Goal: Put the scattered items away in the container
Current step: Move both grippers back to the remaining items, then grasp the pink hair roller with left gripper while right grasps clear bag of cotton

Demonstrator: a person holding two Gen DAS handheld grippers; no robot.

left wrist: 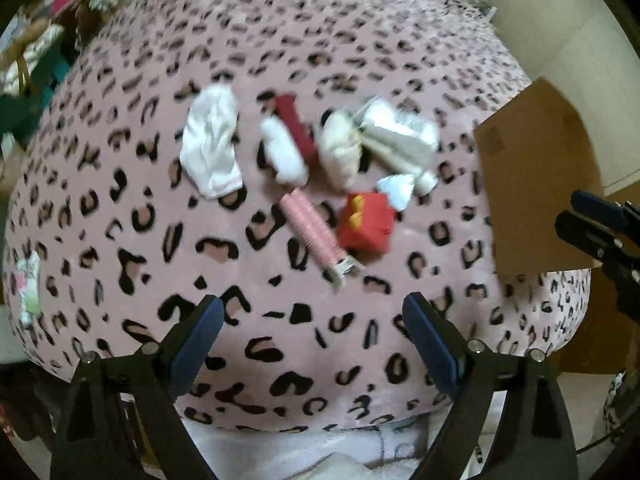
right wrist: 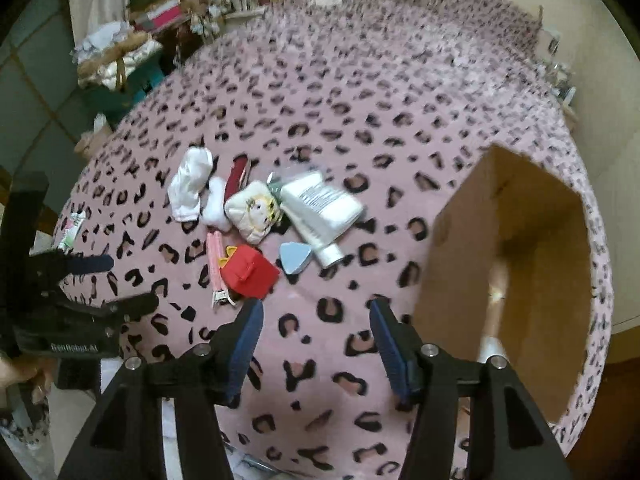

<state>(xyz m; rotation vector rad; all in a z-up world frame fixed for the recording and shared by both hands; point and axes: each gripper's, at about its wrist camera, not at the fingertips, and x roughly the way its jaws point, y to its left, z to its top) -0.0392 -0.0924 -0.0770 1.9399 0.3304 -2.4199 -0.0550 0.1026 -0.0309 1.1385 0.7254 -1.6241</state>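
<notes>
Scattered on a pink leopard-print blanket (left wrist: pixel 248 320) lie a white sock (left wrist: pixel 212 144), a dark red item (left wrist: pixel 296 124), a cream pouch (right wrist: pixel 252 212), a white tube (right wrist: pixel 320 208), a blue-grey triangular sponge (right wrist: pixel 294 260), a pink hair roller (left wrist: pixel 310 228) and a red toy box (left wrist: pixel 366 224). An open cardboard box (right wrist: pixel 508 260) stands to their right. My left gripper (left wrist: pixel 313 306) hovers open just short of the roller and toy box, nothing between its fingers. My right gripper (right wrist: pixel 316 308) is open over bare blanket between the toy box and the cardboard box.
A small printed packet (right wrist: pixel 72 228) lies at the blanket's left edge. Beyond the far left corner stands a cluttered shelf (right wrist: pixel 132 60) with baskets and clothes. A pale wall (left wrist: pixel 560 20) runs behind the cardboard box. The blanket's near edge drops to white fabric (left wrist: pixel 320 452).
</notes>
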